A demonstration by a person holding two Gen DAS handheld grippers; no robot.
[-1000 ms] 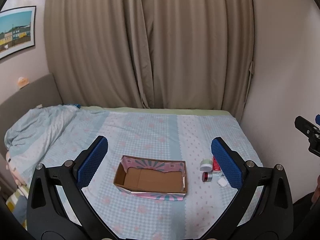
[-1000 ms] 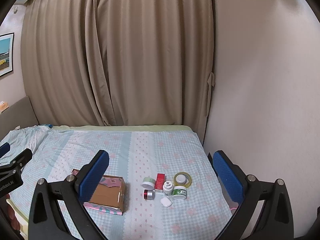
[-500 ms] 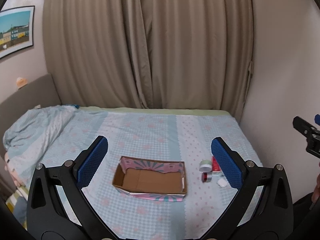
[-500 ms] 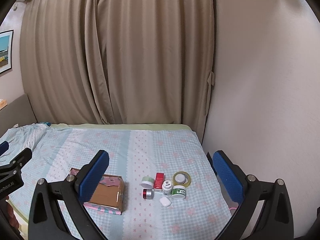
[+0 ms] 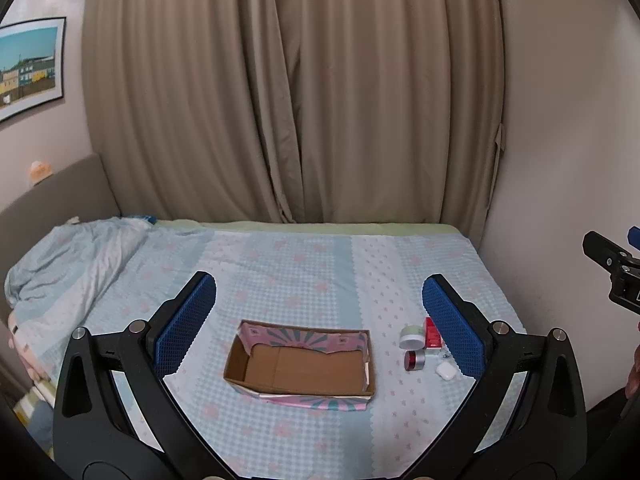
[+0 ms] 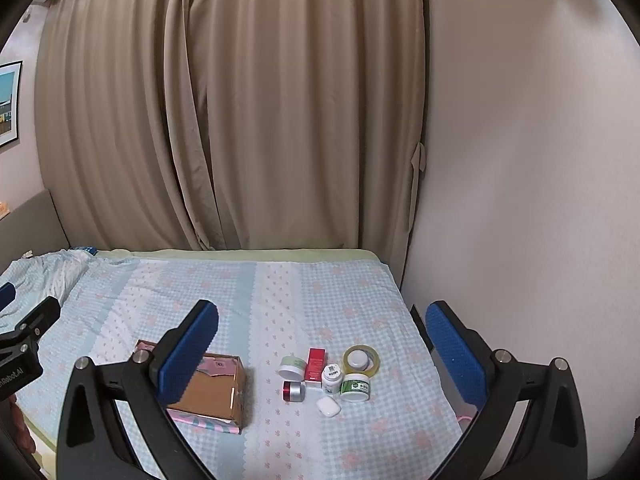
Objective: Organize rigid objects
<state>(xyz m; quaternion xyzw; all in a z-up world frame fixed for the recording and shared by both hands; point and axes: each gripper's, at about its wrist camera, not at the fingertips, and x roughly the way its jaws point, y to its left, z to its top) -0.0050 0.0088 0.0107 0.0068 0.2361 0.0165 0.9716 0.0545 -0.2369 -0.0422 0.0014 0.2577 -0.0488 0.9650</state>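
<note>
Both tongs released, nothing held: our left tongs (image 5: 320,330) hang above the cardboard box (image 5: 304,364) on the bed (image 6: 280,288), our right tongs (image 6: 322,346) above the cluster right of it: cream jar (image 6: 291,366), red box (image 6: 315,364), white bottle (image 6: 332,378), tape roll (image 6: 361,359), green-label jar (image 6: 355,387), red jar (image 6: 294,391), white case (image 6: 328,406).

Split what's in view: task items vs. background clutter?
Job:
cardboard box
pale green jar
red carton
red-lidded jar
white bottle
green-label jar
tape roll
white earbud case

Lying about:
crumpled blanket
curtain
framed picture
</note>
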